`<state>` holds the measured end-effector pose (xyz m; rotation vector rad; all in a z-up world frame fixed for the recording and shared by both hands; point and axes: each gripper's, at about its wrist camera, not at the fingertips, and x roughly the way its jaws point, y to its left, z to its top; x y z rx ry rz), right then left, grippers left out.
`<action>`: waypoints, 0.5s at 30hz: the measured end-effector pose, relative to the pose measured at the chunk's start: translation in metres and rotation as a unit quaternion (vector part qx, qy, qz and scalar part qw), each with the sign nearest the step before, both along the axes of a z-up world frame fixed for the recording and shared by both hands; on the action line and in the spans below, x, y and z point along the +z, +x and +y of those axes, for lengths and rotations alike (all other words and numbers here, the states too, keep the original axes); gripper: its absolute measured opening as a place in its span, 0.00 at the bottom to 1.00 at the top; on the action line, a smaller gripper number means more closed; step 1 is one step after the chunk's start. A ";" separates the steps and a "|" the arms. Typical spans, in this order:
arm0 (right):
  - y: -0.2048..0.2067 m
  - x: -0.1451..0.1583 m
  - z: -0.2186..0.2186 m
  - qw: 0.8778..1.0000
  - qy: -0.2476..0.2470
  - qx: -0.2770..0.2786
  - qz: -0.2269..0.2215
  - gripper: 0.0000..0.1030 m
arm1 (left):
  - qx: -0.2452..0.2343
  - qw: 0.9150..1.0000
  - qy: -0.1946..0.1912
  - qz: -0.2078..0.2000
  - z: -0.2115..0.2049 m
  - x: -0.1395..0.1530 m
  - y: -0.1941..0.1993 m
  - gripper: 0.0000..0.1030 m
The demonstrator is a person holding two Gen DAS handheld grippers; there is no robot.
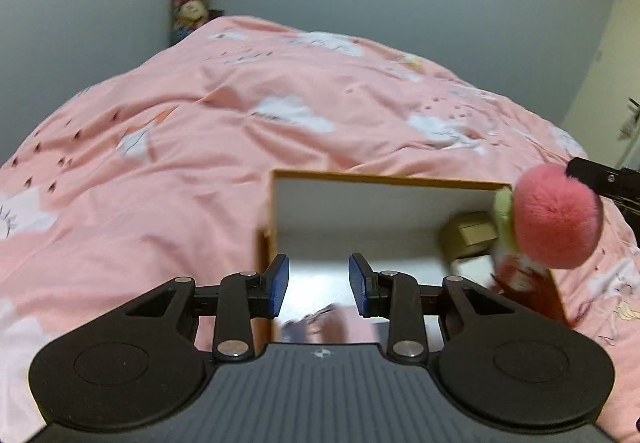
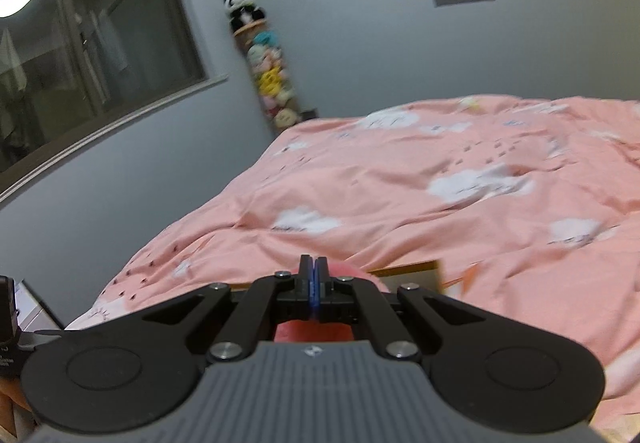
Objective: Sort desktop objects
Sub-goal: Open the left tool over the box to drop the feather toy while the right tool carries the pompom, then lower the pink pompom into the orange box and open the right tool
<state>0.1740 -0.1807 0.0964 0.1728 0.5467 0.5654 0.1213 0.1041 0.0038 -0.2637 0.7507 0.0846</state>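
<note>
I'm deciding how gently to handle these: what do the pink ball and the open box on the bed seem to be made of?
The pink ball looks like soft plush or faux fur: its outline is fuzzy and matte. The open box looks like rigid cardboard or thin wood, with brown edges and smooth, pale, slightly shiny inner walls; motion blur leaves that open.

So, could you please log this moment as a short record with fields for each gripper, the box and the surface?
left gripper: open, empty, over the near part of the box
right gripper: fingers shut, pink plush toy hanging beneath it at the box's right side
box: open, wooden rim, white inside, a small tan carton in it
surface: pink bedspread with cloud print
</note>
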 end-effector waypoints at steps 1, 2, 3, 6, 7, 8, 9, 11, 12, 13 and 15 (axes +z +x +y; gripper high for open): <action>0.003 -0.004 0.012 1.000 -0.001 0.009 0.006 0.00 | 0.004 1.000 -0.003 0.004 0.004 -0.004 -0.001 0.36; 0.006 -0.007 0.021 1.000 -0.004 0.015 0.012 0.00 | 0.008 1.000 -0.005 0.009 0.008 -0.007 -0.002 0.36; 0.009 -0.011 0.031 1.000 -0.006 0.023 0.020 0.00 | 0.010 1.000 -0.008 0.012 0.012 -0.009 -0.003 0.36; 0.017 -0.025 0.061 0.998 -0.015 0.040 0.039 0.00 | 0.015 0.999 -0.023 0.018 0.022 -0.018 -0.008 0.36; 0.020 -0.031 0.072 0.998 -0.019 0.045 0.046 0.00 | 0.016 0.999 -0.031 0.019 0.025 -0.020 -0.009 0.36; 0.022 -0.037 0.081 0.997 -0.023 0.047 0.050 0.00 | 0.016 0.999 -0.037 0.018 0.028 -0.021 -0.012 0.36; 0.024 -0.042 0.090 0.997 -0.028 0.048 0.055 0.00 | 0.018 0.999 -0.042 0.018 0.030 -0.023 -0.014 0.36; 0.028 -0.051 0.105 0.996 -0.034 0.053 0.064 0.00 | 0.018 0.999 -0.048 0.018 0.032 -0.025 -0.015 0.36; 0.029 -0.054 0.113 0.996 -0.036 0.056 0.066 0.00 | 0.018 0.998 -0.050 0.017 0.033 -0.026 -0.016 0.36; 0.030 -0.056 0.119 0.995 -0.040 0.057 0.065 0.00 | 0.018 0.998 -0.053 0.016 0.033 -0.028 -0.015 0.36; 0.031 -0.060 0.131 0.995 -0.050 0.061 0.064 0.00 | 0.017 0.998 -0.057 0.015 0.034 -0.030 -0.015 0.36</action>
